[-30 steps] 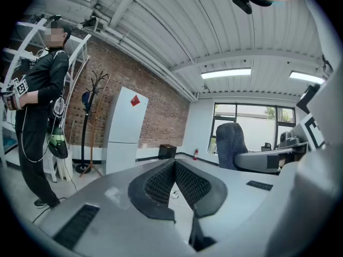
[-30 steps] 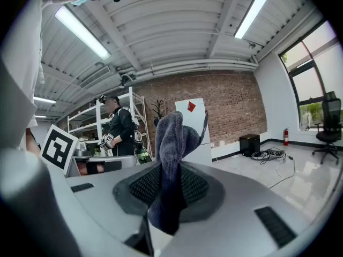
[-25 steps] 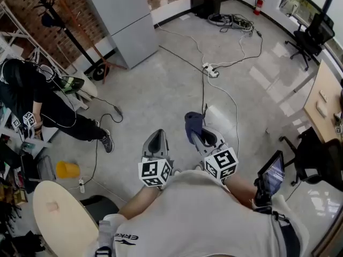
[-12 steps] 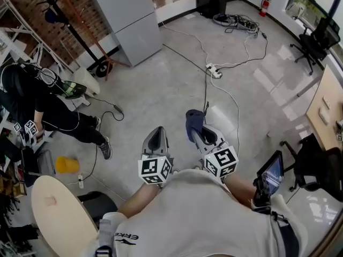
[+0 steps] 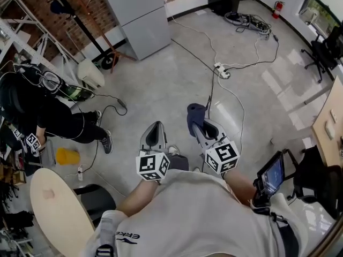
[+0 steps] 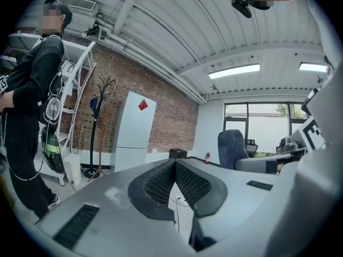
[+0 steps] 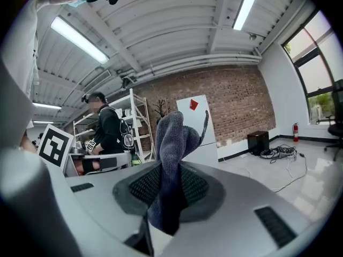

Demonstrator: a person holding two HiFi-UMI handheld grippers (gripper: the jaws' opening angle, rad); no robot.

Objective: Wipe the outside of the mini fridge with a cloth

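Still, the right tool (image 5: 200, 128) stays clamped on the cloth (image 5: 194, 115), the left tool (image 5: 154, 131) closed and empty as before.

Bright, even light comes from ceiling strip lights (image 7: 75, 39) and windows (image 6: 262, 125). Glare patches lie on the floor (image 5: 278, 71). Both gripper views bend strongly towards dark corners.

Head view steeply down from overhead; gripper views low, level, sharing the white fridge (image 5: 136, 15)
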